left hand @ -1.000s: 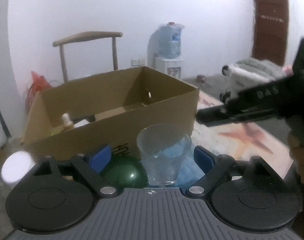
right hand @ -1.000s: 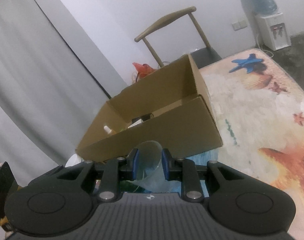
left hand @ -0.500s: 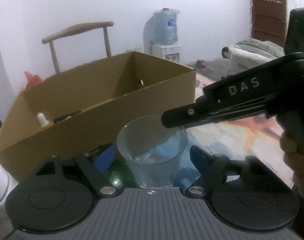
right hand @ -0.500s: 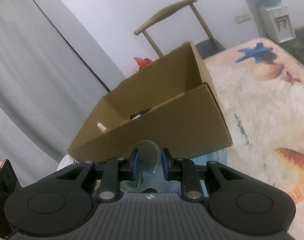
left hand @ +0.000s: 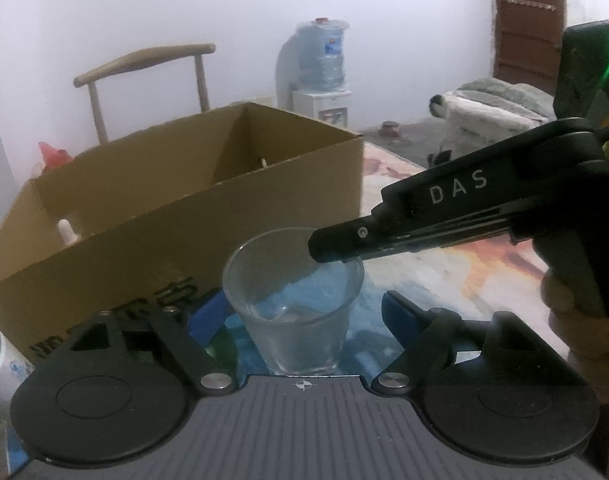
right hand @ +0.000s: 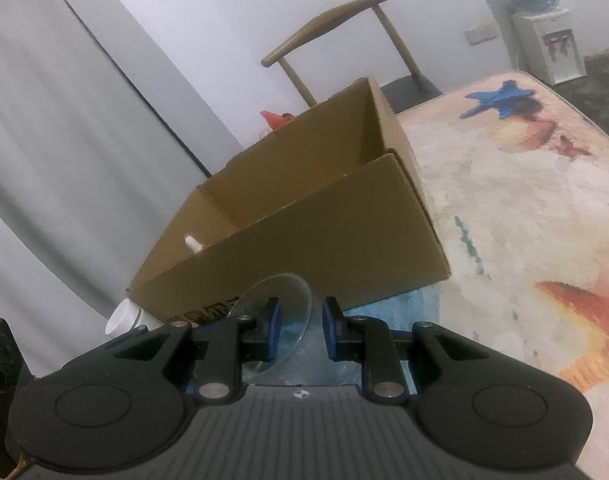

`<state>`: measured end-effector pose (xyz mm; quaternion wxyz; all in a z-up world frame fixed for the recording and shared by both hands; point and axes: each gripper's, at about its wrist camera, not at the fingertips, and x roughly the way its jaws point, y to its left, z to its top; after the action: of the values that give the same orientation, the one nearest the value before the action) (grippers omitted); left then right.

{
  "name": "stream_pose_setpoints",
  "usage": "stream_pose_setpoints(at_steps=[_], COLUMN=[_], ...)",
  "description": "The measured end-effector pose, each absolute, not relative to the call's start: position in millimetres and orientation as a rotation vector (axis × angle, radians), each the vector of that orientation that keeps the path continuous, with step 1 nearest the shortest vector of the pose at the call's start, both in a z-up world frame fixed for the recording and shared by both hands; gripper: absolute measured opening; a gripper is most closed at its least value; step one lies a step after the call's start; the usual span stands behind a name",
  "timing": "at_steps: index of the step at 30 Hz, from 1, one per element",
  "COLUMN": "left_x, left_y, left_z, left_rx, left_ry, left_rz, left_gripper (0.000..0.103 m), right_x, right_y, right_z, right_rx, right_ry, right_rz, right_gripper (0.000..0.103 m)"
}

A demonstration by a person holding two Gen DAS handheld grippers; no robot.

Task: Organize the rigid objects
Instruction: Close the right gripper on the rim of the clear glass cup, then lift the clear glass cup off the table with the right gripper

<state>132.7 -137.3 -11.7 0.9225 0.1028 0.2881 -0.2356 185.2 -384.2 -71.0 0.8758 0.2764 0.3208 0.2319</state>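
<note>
A clear drinking glass (left hand: 292, 312) stands upright on a blue cloth (left hand: 368, 308), just in front of an open cardboard box (left hand: 184, 232). My left gripper (left hand: 304, 316) is open around the glass. Its left pad is at the glass wall and its right pad stands clearly apart. My right gripper (left hand: 330, 246) reaches in from the right, held by a hand (left hand: 584, 320). It is shut on the rim at the far right side. In the right wrist view the glass (right hand: 276, 292) has its rim between the blue pads of the right gripper (right hand: 300, 320).
The box (right hand: 324, 248) holds a white bottle (left hand: 66, 230) among other items. A dark green ball (left hand: 220, 344) shows beside the glass, and a white container (right hand: 124, 316) lies left of the box. Behind are a wooden chair (left hand: 144, 60), a water dispenser (left hand: 322, 60) and a patterned rug (right hand: 504, 200).
My left gripper has come in closer and lower around the glass, so the green ball is now mostly hidden. The right gripper has stayed on the rim.
</note>
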Motion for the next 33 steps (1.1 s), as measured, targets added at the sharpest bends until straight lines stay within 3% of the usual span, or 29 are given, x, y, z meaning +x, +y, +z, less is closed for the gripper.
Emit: stream_pose_setpoints(at_steps=[20, 22, 27, 33], left_x=[123.9, 131.3, 134.1, 129.5], left_y=[-162.2, -165.2, -167.3, -165.0], left_z=[-23.2, -29.3, -36.4, -32.6], left_rx=[0.28, 0.289, 0.296, 0.301], left_ry=[0.62, 0.643, 0.653, 0.671], left_rz=[-0.604, -0.597, -0.559, -0.552], left_gripper=[0.087, 0.085, 0.069, 0.069], right_x=[156.9, 158.3, 160.2, 157.8], right_y=[-414.4, -414.9, -415.5, -417.3], right_z=[-76.2, -78.4, -83.8, -86.1], right_rx=[0.586, 0.59, 0.604, 0.624], right_ry=[0.676, 0.682, 0.688, 0.694], right_rz=[0.444, 0.445, 0.451, 0.477], right_gripper=[0.024, 0.024, 0.024, 0.024])
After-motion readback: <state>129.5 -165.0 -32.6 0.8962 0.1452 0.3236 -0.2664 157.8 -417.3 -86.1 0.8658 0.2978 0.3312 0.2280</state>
